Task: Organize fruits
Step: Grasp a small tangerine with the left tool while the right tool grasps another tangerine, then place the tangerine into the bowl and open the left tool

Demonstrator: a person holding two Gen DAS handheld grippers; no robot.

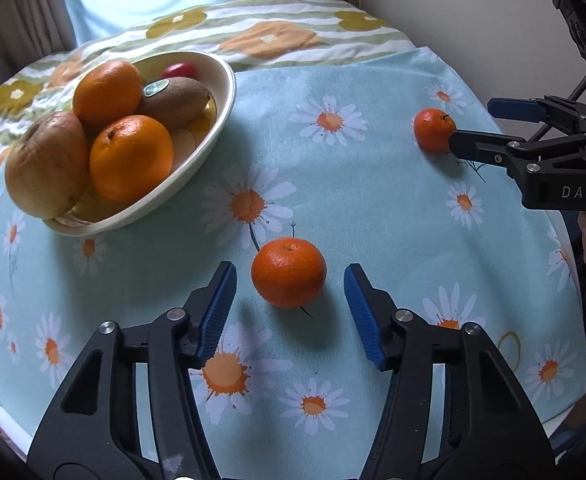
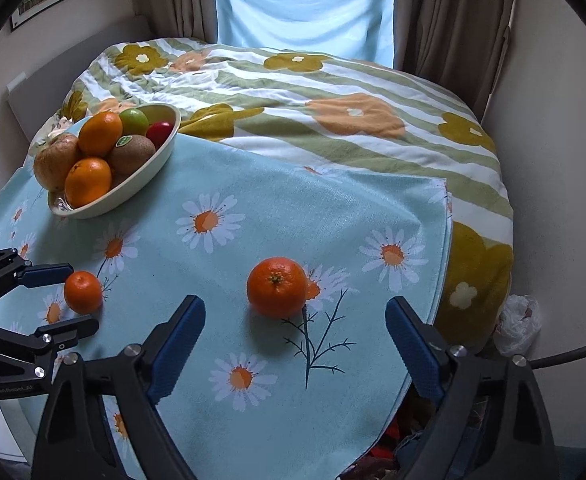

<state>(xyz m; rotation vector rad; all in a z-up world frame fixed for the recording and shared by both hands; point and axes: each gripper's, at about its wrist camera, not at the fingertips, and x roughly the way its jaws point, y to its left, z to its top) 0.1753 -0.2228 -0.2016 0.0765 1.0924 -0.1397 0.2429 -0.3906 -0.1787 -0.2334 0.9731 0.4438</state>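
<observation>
Cream oval bowl is the landmark, sitting on a light-blue daisy cloth spread over the surface. Bowl holds two oranges, a kiwi with sticker, a brownish pear and a red fruit at its far end; right wrist view also shows a green fruit there. Two mandarins lie loose on the cloth, well apart from the bowl. First mandarin is nearer the bowl, and the left gripper has its jaws apart on either side of it, blue pads not touching it. Second mandarin lies farther from the bowl; right gripper jaws stand wide apart, the fruit just ahead of the tips, no contact. Behind the bowl, a striped flower-print blanket and curtains.
</observation>
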